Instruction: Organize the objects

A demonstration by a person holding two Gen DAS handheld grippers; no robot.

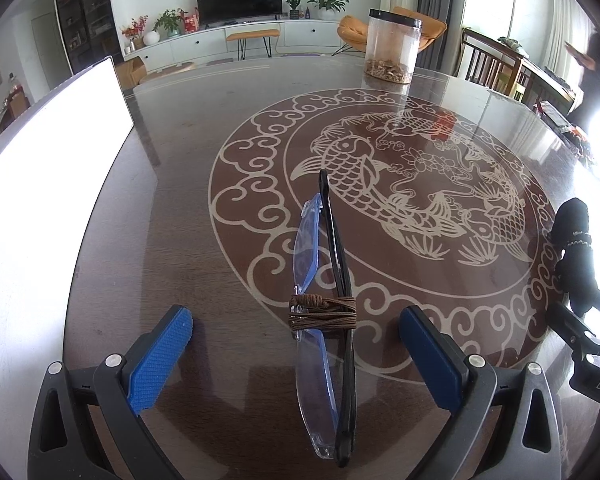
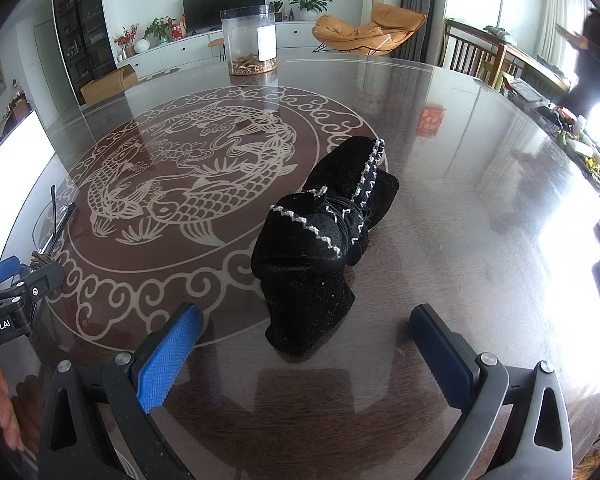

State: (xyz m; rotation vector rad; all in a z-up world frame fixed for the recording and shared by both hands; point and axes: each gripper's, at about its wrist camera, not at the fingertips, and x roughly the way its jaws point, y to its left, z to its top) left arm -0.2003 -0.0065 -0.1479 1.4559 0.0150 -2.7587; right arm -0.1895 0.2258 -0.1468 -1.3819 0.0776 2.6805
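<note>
Black pouch (image 2: 324, 236) between open right claw (image 2: 304, 344).

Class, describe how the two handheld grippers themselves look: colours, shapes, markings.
Both the left gripper and the right gripper have dark grey angular fingers with triangular cut-outs and silver round bolts, tipped with blue textured pads. The right wrist view shows white lettering ending "enRobot.AI" on the left gripper's black body.
</note>
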